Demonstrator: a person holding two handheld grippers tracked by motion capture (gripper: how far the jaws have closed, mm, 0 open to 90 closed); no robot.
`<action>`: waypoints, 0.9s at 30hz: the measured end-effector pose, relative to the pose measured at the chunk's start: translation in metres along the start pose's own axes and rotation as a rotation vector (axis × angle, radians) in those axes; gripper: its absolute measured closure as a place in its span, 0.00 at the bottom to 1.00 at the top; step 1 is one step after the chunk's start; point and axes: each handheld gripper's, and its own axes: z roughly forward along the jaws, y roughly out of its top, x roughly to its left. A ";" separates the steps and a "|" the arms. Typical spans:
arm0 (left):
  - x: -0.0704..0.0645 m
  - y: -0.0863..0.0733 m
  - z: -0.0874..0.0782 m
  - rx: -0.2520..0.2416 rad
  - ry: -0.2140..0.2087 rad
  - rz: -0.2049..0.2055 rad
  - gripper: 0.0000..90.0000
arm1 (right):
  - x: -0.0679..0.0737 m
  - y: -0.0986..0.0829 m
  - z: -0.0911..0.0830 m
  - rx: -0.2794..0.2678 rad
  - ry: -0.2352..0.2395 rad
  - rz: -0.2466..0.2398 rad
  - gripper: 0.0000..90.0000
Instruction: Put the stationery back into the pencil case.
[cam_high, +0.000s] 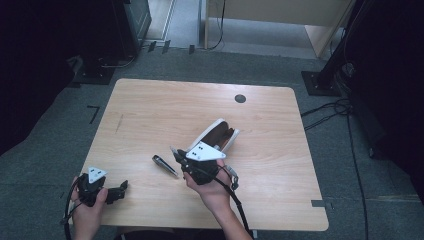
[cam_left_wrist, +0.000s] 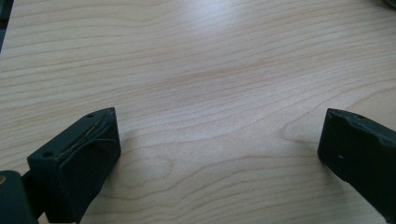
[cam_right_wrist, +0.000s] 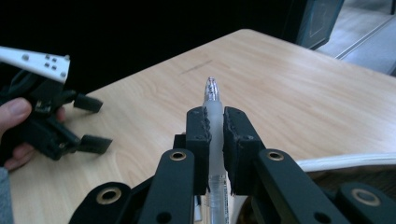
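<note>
Right gripper (cam_right_wrist: 214, 126) clamped on a translucent pen (cam_right_wrist: 212, 100), raised above the table (cam_high: 150, 110).
Pen held near the open pencil case (cam_high: 216, 132), probably for stowing; cap (cam_high: 165, 165) lies left. Left gripper (cam_left_wrist: 219, 149), jaws apart, idles at near-left.

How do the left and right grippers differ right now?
The left gripper has its jaws spread wide with bare table between them; the right gripper is shut on a clear pen. The left one sits near the table's front left corner, the right one nearer the middle, by the open case and a dark pen cap. Both are black, hand-held, and carry a grey three-cornered plate.
</note>
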 end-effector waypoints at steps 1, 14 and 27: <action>0.000 0.000 0.000 0.000 0.000 0.000 0.00 | -0.002 0.002 -0.001 -0.008 -0.003 0.005 0.91; 0.000 0.000 0.000 -0.002 0.000 -0.001 0.00 | -0.022 0.021 0.006 -0.048 -0.043 0.026 0.91; 0.000 0.000 0.000 -0.001 0.000 0.000 0.00 | -0.039 0.038 0.013 -0.070 -0.077 0.020 0.91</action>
